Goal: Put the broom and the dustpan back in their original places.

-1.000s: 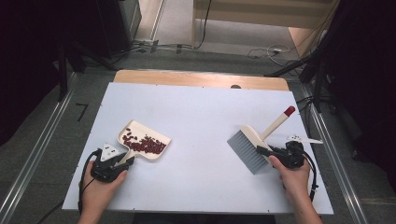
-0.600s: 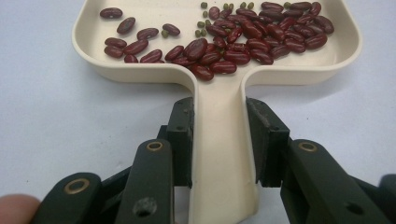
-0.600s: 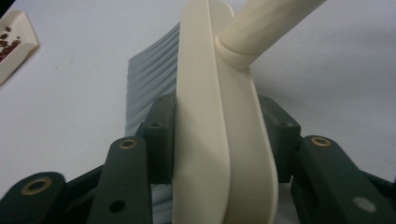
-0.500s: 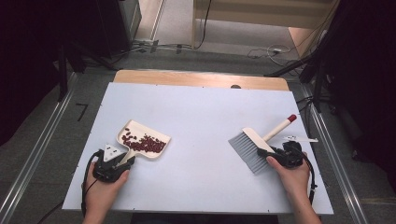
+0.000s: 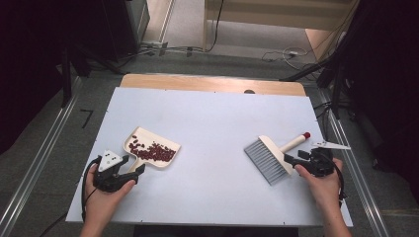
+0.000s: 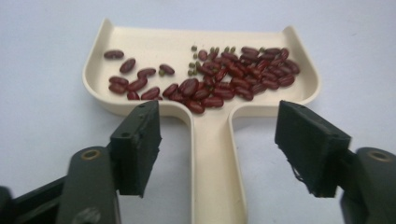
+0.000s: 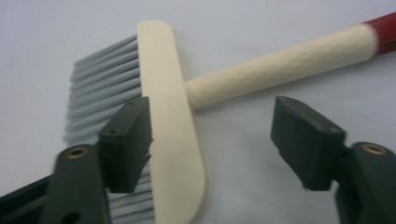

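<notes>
High view, left side: we see the left gripper (image 5: 129, 172) at the near left of the table (image 5: 212, 113), with one dustpan (image 5: 151, 148) lying flat just ahead of it, beans (image 5: 153, 151) a dark red smear. The left gripper view resolves them: mostly red kidney beans (image 6: 219, 81), plus a few small green ones (image 6: 205, 53), too many and too piled to count. It also shows the dustpan handle (image 6: 217, 168) running between the jaws, which have just been opening and now stand spread, clear of the handle on both sides. The handle's near end is cut off at the frame bottom.

Right side: one brush (image 5: 274, 155) lies flat at the near right, red handle tip (image 5: 306, 135) pointing away. The right gripper (image 5: 292, 162) sits at the brush head. Its own view shows the jaws just been opening, now spread; the left one overlaps the bristles (image 7: 100, 88), contact unclear, the right one is clear of the handle. The lower bristles are hidden behind that jaw.
</notes>
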`<state>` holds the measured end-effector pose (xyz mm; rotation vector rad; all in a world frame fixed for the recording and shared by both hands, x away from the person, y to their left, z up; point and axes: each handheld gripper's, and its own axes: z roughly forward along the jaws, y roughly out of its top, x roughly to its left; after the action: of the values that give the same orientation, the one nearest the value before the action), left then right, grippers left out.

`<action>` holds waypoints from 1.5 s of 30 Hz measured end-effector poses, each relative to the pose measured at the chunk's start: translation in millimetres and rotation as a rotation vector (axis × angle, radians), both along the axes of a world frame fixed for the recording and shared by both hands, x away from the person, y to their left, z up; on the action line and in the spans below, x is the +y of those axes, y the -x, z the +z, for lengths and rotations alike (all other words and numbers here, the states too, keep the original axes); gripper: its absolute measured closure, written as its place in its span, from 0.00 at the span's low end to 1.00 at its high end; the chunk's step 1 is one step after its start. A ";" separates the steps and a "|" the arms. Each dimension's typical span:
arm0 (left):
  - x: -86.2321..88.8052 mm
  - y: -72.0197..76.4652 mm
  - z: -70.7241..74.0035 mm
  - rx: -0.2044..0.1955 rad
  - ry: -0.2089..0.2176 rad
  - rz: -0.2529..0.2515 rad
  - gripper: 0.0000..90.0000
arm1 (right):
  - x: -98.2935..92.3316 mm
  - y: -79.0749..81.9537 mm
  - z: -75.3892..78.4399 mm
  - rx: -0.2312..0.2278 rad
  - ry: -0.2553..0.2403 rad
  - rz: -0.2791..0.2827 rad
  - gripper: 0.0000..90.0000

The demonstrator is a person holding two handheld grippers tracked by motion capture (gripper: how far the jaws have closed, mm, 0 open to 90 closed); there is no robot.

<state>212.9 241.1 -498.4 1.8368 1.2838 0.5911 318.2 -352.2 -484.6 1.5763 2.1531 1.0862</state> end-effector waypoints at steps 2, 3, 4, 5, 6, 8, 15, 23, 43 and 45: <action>6.4 3.3 2.1 -0.007 0.018 0.002 0.45 | -6.0 0.4 1.9 -0.016 -0.010 -0.019 0.50; 10.5 4.5 2.7 -0.009 0.032 -0.001 0.50 | -8.5 0.3 2.3 -0.018 -0.012 -0.030 0.56; 15.0 5.6 3.4 -0.011 0.045 -0.004 0.56 | -10.5 -0.2 2.4 -0.015 -0.005 -0.045 0.63; 19.2 6.1 3.9 -0.011 0.064 -0.001 0.63 | -12.6 -1.1 2.3 -0.016 0.004 -0.055 0.69; 23.7 6.2 4.4 -0.006 0.081 0.006 0.69 | -14.1 -2.4 1.7 -0.021 0.017 -0.068 0.74; 31.3 6.3 3.8 0.000 0.094 0.029 0.78 | -16.4 -5.6 0.1 -0.027 0.044 -0.092 0.84; 46.6 4.6 -5.2 0.058 0.081 0.080 1.00 | -15.1 -20.1 -6.8 0.014 0.116 -0.140 0.98; 40.4 0.1 -13.9 0.109 0.075 0.032 1.00 | -8.9 -37.3 -8.3 0.055 0.169 -0.169 0.98; 20.5 -1.3 -16.0 0.118 0.072 -0.031 1.00 | 8.2 -66.8 -8.0 0.090 0.138 -0.124 0.98; 19.4 -1.7 -16.1 0.120 0.071 -0.036 1.00 | 10.9 -69.2 -7.9 0.095 0.131 -0.121 0.98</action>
<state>214.6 260.6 -514.4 1.8561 1.3306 0.4161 387.5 -341.3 -492.5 1.7035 2.1095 0.8321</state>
